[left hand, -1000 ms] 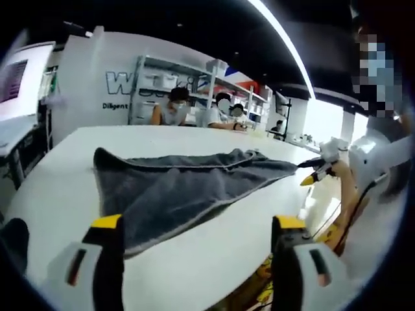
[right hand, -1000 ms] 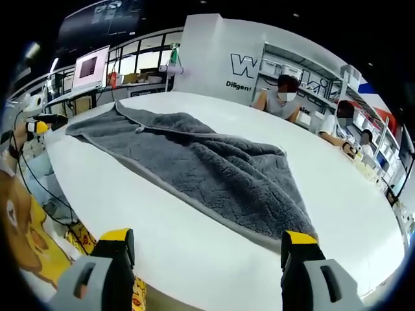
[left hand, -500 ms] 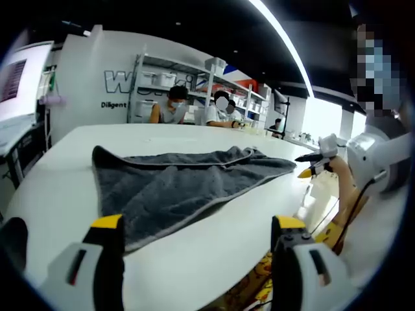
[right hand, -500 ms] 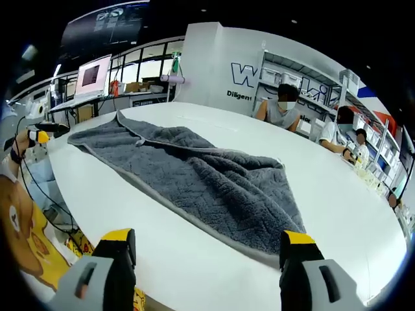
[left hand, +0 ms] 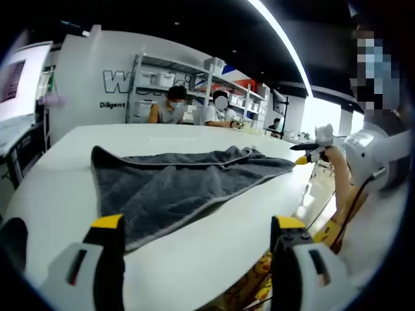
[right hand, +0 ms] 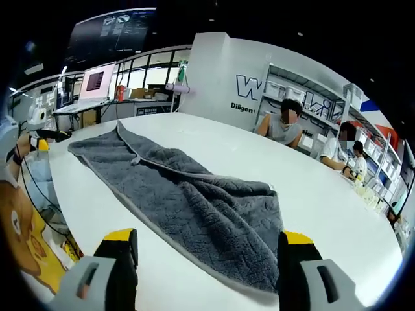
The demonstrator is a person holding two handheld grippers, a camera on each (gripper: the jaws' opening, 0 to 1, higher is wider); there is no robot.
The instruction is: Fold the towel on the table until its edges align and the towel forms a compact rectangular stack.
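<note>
Towel (left hand: 175, 184) is lying loosely half-folded on the white table (left hand: 58, 188), edges misaligned. L gripper (left hand: 194, 259) and R gripper (right hand: 204, 269) are hovering near it w/ jaws wide apart, gripping nothing. Next, probably: taking a corner for another fold.

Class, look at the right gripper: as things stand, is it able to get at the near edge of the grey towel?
Probably yes. The right gripper is open, its jaws either side of the towel edge, and nothing lies between them on the table.
</note>
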